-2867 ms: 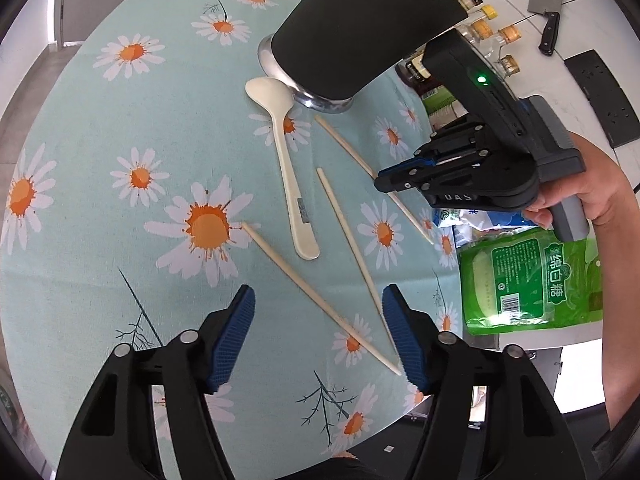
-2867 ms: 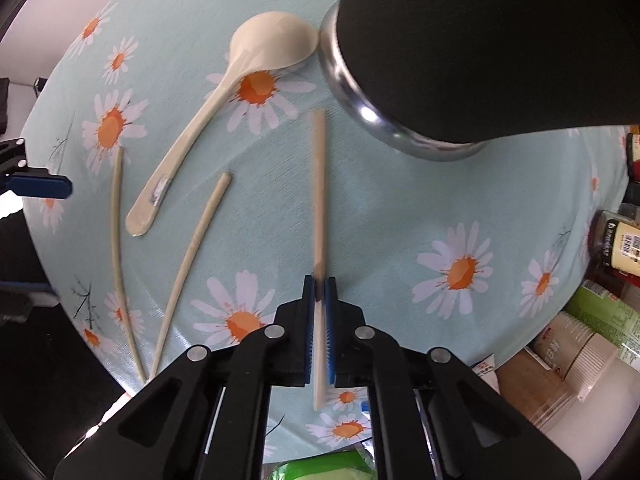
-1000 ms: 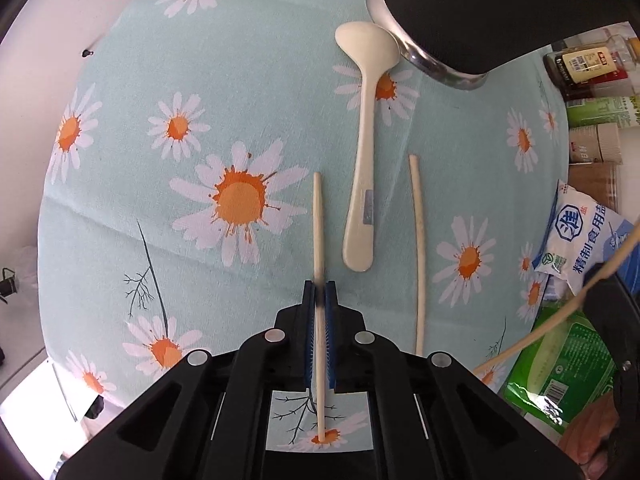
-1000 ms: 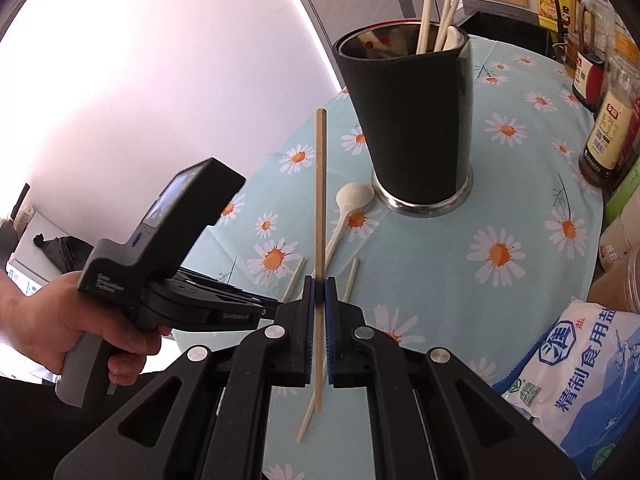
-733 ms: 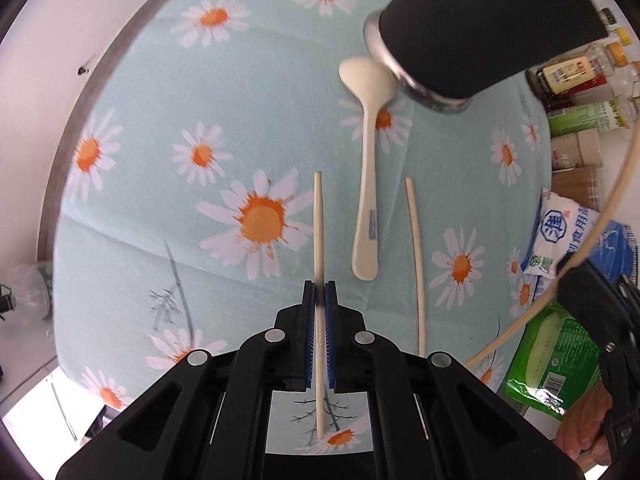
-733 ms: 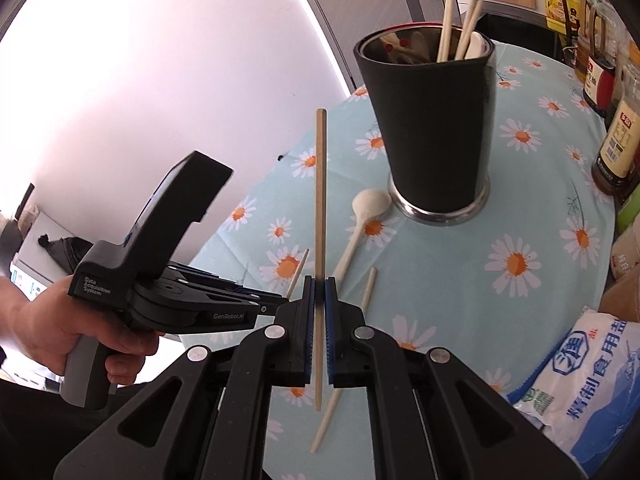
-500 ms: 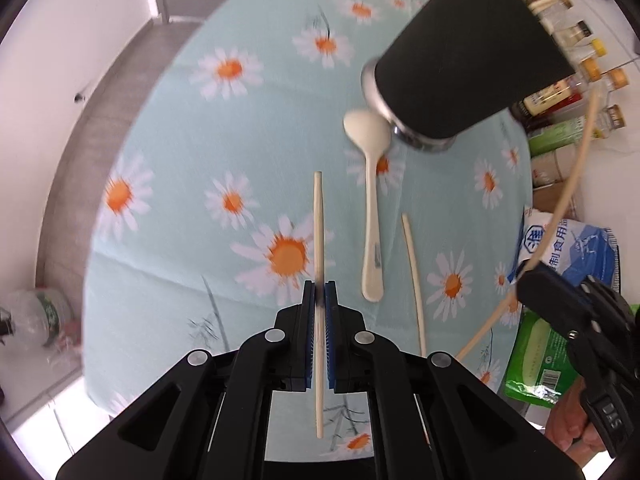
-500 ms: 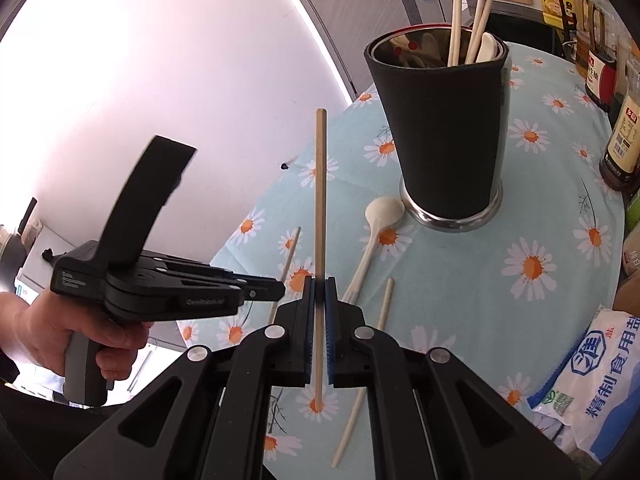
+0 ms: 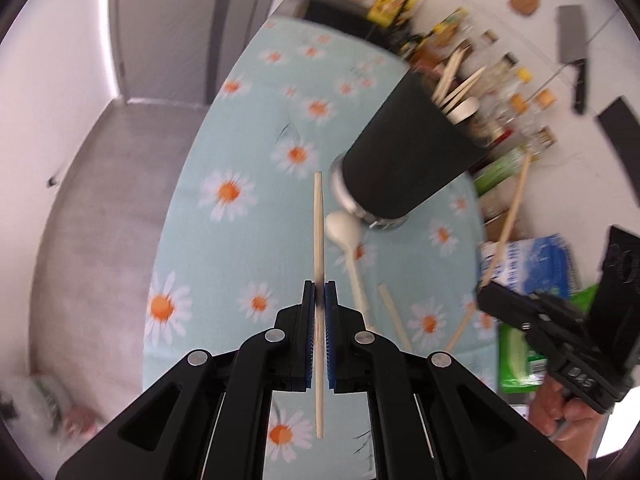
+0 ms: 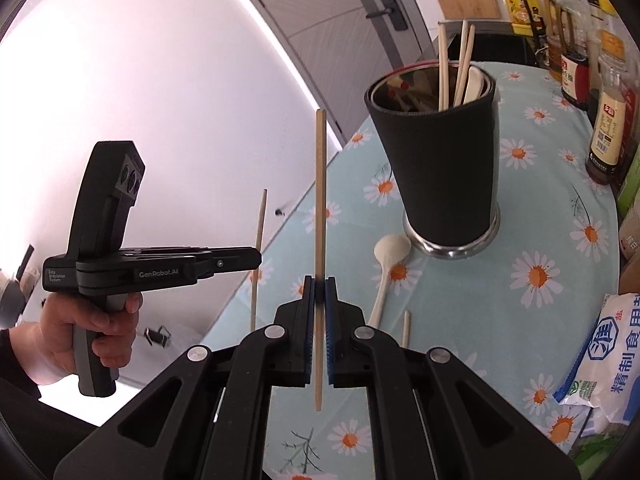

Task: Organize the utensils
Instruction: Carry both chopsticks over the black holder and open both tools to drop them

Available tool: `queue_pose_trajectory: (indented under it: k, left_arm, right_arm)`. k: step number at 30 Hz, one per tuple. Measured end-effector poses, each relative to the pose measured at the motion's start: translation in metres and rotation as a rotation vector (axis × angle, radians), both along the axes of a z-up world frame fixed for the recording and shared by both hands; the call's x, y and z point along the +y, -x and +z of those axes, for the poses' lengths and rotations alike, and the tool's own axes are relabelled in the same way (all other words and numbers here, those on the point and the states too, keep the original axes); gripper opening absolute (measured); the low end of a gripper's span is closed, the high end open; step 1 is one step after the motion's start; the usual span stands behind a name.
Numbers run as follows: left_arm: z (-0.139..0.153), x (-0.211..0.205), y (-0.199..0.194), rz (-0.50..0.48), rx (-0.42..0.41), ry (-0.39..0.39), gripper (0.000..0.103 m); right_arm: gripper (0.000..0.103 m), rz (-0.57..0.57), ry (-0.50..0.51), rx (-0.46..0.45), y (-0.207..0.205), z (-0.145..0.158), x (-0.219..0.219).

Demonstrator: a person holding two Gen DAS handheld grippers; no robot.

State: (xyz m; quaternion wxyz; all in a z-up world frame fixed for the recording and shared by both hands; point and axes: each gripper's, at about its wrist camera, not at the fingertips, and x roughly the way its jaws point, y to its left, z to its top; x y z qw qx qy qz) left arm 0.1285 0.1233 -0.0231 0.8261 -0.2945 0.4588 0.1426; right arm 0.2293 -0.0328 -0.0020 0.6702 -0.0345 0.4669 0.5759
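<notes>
I am pinching one chopstick in the left gripper and another chopstick in the right gripper, both upright for dropping (tips first) into the black holder at one o'clock; the spoon is lying beside its base.

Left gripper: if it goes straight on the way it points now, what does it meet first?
Probably the daisy-print tablecloth, just left of the black utensil holder. The left gripper, shut on a wooden chopstick, aims down past the holder's steel base, not into its mouth. Depth is unclear.
</notes>
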Motion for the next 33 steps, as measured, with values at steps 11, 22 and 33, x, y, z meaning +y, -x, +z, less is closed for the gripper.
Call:
queue_pose_trajectory:
  k: [11, 22, 33]
  left_arm:
    - [0.047, 0.009, -0.013, -0.122, -0.239, -0.102, 0.004]
    - [0.087, 0.022, -0.039, -0.152, -0.454, -0.192, 0.004]
    - [0.127, 0.035, -0.070, -0.174, -0.646, -0.230, 0.004]
  right_arm:
    - [0.006, -0.184, -0.164, -0.072, -0.012, 0.031, -0.010]
    - [0.006, -0.345, -0.268, -0.217, -0.031, 0.067, -0.018]
    - [0.006, -0.436, -0.356, -0.335, -0.059, 0.099, 0.000]
